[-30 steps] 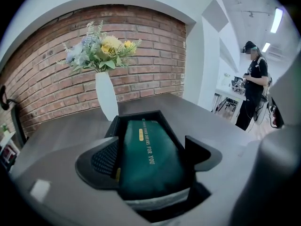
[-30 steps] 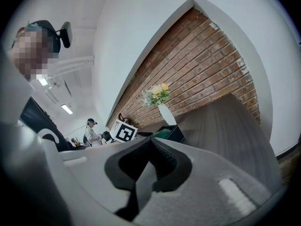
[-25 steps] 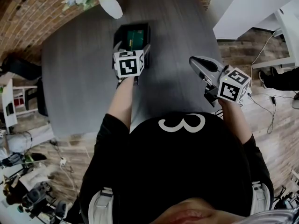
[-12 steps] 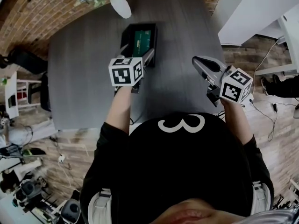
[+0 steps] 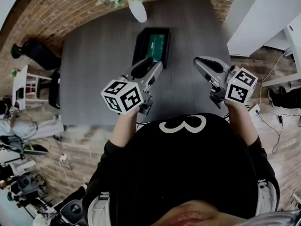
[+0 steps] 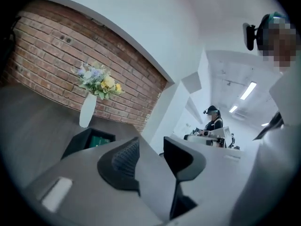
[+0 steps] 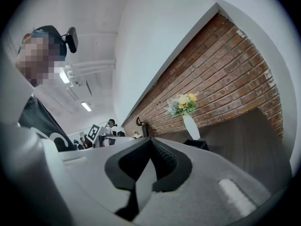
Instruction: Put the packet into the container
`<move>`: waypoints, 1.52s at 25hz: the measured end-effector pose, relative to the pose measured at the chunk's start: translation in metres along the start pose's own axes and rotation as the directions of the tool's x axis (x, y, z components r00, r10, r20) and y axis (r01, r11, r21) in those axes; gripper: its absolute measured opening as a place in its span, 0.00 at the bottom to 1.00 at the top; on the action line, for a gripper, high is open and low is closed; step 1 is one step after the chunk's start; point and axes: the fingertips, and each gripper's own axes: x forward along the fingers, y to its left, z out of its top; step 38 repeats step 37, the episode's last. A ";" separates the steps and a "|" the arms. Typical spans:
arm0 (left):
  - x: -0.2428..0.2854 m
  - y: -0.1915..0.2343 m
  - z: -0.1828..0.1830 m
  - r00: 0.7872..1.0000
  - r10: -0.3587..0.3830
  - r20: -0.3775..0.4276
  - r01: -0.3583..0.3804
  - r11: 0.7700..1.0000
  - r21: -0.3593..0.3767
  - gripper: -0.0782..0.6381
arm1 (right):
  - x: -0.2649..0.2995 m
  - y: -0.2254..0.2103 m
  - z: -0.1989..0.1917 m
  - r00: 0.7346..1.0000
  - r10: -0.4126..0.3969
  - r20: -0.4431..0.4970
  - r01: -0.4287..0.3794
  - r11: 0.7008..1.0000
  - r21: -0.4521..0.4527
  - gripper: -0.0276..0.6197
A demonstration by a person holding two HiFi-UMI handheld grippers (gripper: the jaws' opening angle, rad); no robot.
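Observation:
On the dark table stands the black container (image 5: 141, 48), and the green packet (image 5: 156, 45) lies inside it. My left gripper (image 5: 149, 69) hovers just short of the container's near end, tilted upward. Its jaws are closing, with a gap still between them and nothing in it. From the left gripper view, that gripper (image 6: 151, 147) points over the container (image 6: 77, 142), where a corner of the packet (image 6: 99, 141) shows. My right gripper (image 5: 202, 62) is held over the table's right side, shut and empty. The right gripper view has the right gripper (image 7: 150, 142) with pads touching.
A white vase of flowers (image 5: 138, 8) stands at the table's far edge, just behind the container. The brick wall runs behind it. The table (image 5: 94, 69) ends near my body. Chairs and gear crowd the floor at left (image 5: 28, 102). Another person stands far off (image 6: 214, 121).
My left gripper has drawn back from over the container toward my body, and its jaws have narrowed. The right gripper has hardly moved.

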 end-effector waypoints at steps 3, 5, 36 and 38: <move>-0.012 -0.021 0.005 0.998 -0.048 0.041 0.048 0.999 -0.020 0.26 | 0.006 0.017 -0.002 0.999 0.030 -0.011 -0.030 0.999 -0.017 0.04; -0.019 -0.033 0.006 0.995 -0.083 0.054 0.084 0.996 -0.017 0.20 | 0.009 0.028 -0.001 0.999 0.049 -0.005 -0.049 0.999 -0.019 0.04; -0.025 -0.075 -0.002 0.993 -0.111 0.033 0.108 0.991 0.079 0.13 | -0.003 0.063 -0.011 0.992 0.123 -0.016 -0.124 0.991 -0.044 0.04; -0.024 -0.075 -0.001 0.993 -0.109 0.033 0.106 0.991 0.081 0.13 | -0.004 0.062 -0.009 0.992 0.126 -0.010 -0.126 0.991 -0.040 0.04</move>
